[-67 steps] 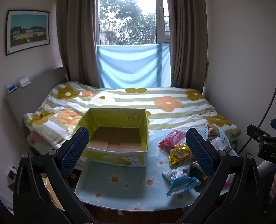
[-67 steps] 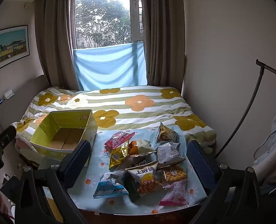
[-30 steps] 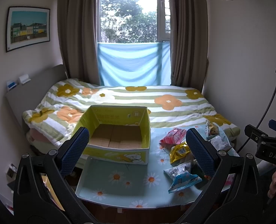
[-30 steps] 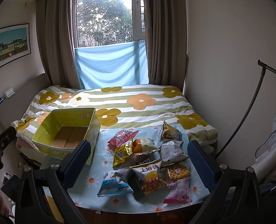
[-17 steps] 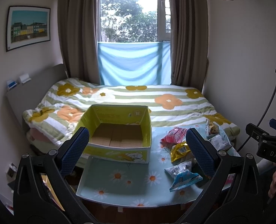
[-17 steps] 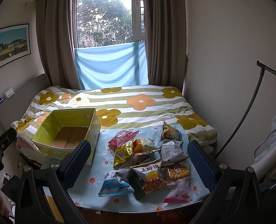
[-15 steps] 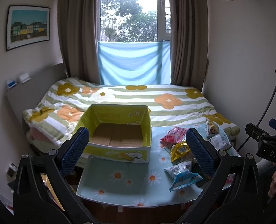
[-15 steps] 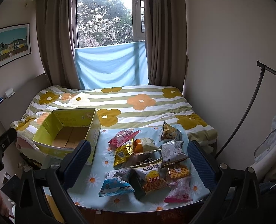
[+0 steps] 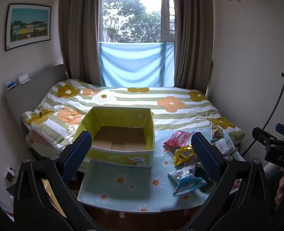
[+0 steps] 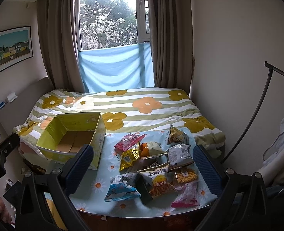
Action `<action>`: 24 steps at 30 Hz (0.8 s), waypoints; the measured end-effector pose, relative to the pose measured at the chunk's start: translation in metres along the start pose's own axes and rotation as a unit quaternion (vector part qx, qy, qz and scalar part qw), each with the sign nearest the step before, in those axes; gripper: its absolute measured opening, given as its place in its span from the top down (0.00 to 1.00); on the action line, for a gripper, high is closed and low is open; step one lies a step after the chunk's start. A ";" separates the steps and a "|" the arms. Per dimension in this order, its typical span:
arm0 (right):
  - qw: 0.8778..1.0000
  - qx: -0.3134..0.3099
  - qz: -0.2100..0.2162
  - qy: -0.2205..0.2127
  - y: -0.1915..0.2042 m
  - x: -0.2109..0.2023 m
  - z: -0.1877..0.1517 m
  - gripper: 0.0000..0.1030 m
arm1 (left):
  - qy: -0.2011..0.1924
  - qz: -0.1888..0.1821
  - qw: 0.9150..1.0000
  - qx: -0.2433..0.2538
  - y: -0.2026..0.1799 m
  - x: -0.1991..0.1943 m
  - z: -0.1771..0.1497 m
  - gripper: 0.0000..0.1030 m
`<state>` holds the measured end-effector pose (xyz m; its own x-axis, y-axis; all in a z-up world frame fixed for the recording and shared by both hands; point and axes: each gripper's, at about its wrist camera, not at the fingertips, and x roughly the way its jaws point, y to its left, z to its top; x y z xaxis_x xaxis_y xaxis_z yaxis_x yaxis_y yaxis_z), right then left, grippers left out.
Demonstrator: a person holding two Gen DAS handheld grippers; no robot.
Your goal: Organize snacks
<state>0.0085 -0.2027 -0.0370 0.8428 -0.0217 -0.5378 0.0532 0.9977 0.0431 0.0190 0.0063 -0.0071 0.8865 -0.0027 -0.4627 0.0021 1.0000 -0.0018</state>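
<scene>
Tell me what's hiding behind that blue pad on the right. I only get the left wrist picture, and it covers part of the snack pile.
Observer: The right wrist view shows more bags there. A white-and-orange bag lies next to an orange lattice-snack bag.
Operator: Anything near the front edge of the table?
Observer: Yes, a pink packet lies at the near right corner of the table.
Operator: Is the other gripper holding something?
Observer: No. The right gripper is open, with nothing between its fingers.
</scene>
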 end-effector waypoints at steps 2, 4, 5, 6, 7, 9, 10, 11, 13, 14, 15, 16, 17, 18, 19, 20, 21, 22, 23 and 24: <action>1.000 0.003 0.001 -0.001 -0.004 -0.001 0.003 0.00 | 0.001 -0.001 1.000 -0.001 0.000 0.000 0.000 0.01; 1.000 0.009 -0.001 0.000 -0.009 -0.001 0.005 0.00 | 0.008 -0.004 1.000 -0.002 0.000 0.003 0.003 0.01; 1.000 0.012 0.000 0.000 -0.011 0.000 0.005 0.00 | 0.012 -0.006 1.000 -0.002 0.001 0.005 0.004 0.01; 1.000 0.014 -0.001 0.001 -0.013 0.001 0.005 0.00 | 0.016 -0.008 1.000 -0.001 0.001 0.007 0.005 0.01; 1.000 0.017 -0.003 0.003 -0.015 0.002 0.004 0.00 | 0.023 -0.011 1.000 0.000 0.000 0.011 0.005 0.01; 1.000 0.021 -0.003 0.008 -0.021 0.006 0.002 0.00 | 0.037 -0.018 0.999 0.002 -0.001 0.020 0.004 0.01; 1.000 0.024 -0.005 0.010 -0.024 0.008 -0.001 0.00 | 0.045 -0.024 0.999 0.004 -0.003 0.026 0.002 0.01; 1.000 0.026 -0.007 0.012 -0.027 0.010 -0.003 0.00 | 0.053 -0.031 0.998 0.006 -0.005 0.032 -0.001 0.01; 0.999 0.032 -0.011 0.018 -0.032 0.015 -0.010 0.00 | 0.071 -0.044 0.996 0.009 -0.007 0.045 -0.006 0.01; 0.999 0.036 -0.014 0.023 -0.035 0.019 -0.014 0.00 | 0.083 -0.054 0.995 0.009 -0.010 0.053 -0.010 0.01; 0.999 0.038 -0.013 0.027 -0.037 0.021 -0.017 0.00 | 0.094 -0.064 0.993 0.008 -0.012 0.061 -0.015 0.01; 0.999 0.040 -0.013 0.031 -0.039 0.025 -0.020 0.00 | 0.104 -0.074 0.992 0.007 -0.015 0.068 -0.019 0.01; 0.998 0.041 -0.013 0.034 -0.041 0.028 -0.023 0.00 | 0.112 -0.082 0.990 0.007 -0.015 0.075 -0.023 0.01; 0.998 0.041 -0.014 0.039 -0.044 0.033 -0.027 0.00 | 0.125 -0.090 0.988 0.008 -0.019 0.084 -0.028 0.01; 0.998 0.042 -0.014 0.042 -0.046 0.037 -0.030 0.00 | 0.139 -0.097 0.986 0.010 -0.024 0.094 -0.034 0.01; 0.998 0.041 -0.015 0.045 -0.047 0.040 -0.033 0.00 | 0.150 -0.103 0.983 0.010 -0.027 0.102 -0.038 0.01; 0.998 0.042 -0.016 0.050 -0.050 0.045 -0.037 0.00 | 0.159 -0.108 0.981 0.010 -0.029 0.109 -0.042 0.01; 0.997 0.044 -0.015 0.054 -0.052 0.050 -0.040 0.00 | 0.174 -0.115 0.978 0.008 -0.034 0.119 -0.048 0.01; 0.997 0.048 -0.011 0.062 -0.056 0.057 -0.044 0.00 | 0.183 -0.120 0.976 0.007 -0.037 0.125 -0.053 0.01; 0.996 0.051 -0.007 0.067 -0.058 0.061 -0.048 0.00 | 0.195 -0.124 0.973 0.005 -0.041 0.133 -0.058 0.01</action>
<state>0.0318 -0.2591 -0.1126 0.7634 -0.0204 -0.6455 0.1250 0.9853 0.1167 0.1100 -0.0353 -0.1204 0.6157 -0.2417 -0.7500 0.2002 0.9685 -0.1477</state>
